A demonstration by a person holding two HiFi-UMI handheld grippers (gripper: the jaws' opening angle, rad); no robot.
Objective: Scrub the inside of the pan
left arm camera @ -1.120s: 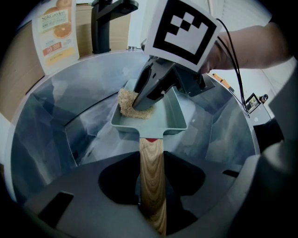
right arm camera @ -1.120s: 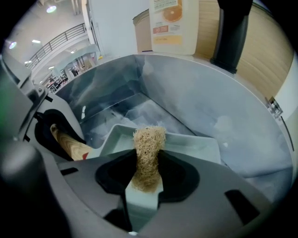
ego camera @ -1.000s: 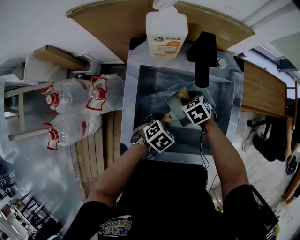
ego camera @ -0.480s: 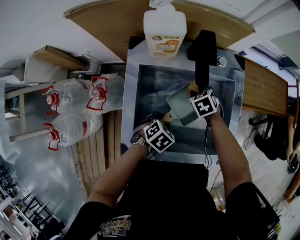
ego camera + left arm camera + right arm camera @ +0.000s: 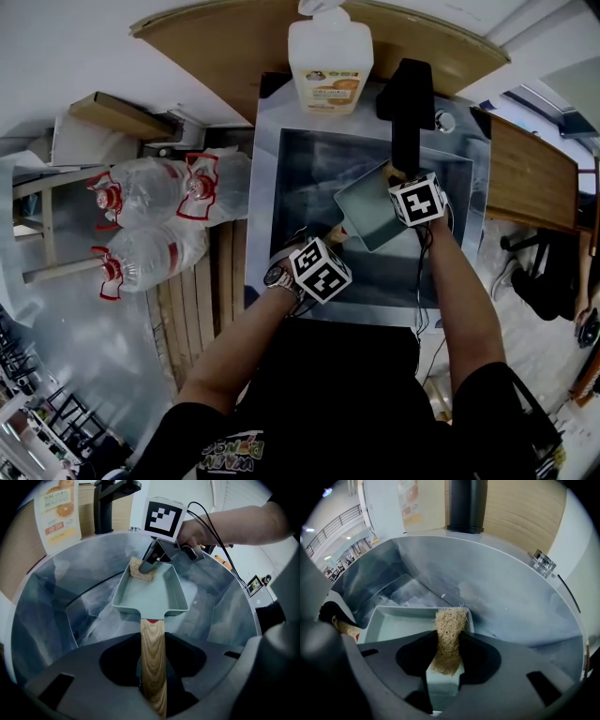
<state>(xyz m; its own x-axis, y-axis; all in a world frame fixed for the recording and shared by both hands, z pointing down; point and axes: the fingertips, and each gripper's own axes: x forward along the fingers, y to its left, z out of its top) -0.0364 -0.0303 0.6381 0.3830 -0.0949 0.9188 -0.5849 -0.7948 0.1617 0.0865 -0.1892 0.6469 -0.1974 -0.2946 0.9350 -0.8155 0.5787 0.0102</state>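
Clamping pan's (image 5: 149,599) wooden handle (image 5: 153,637) in left gripper (image 5: 153,660); pinching fibrous scrub pad (image 5: 449,630) in right gripper (image 5: 447,657), against pan's upper-left corner, left gripper view.

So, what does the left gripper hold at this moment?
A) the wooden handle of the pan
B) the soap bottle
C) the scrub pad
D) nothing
A: the left gripper is shut on the wooden handle of the pan, while the scrub pad sits in the right gripper.
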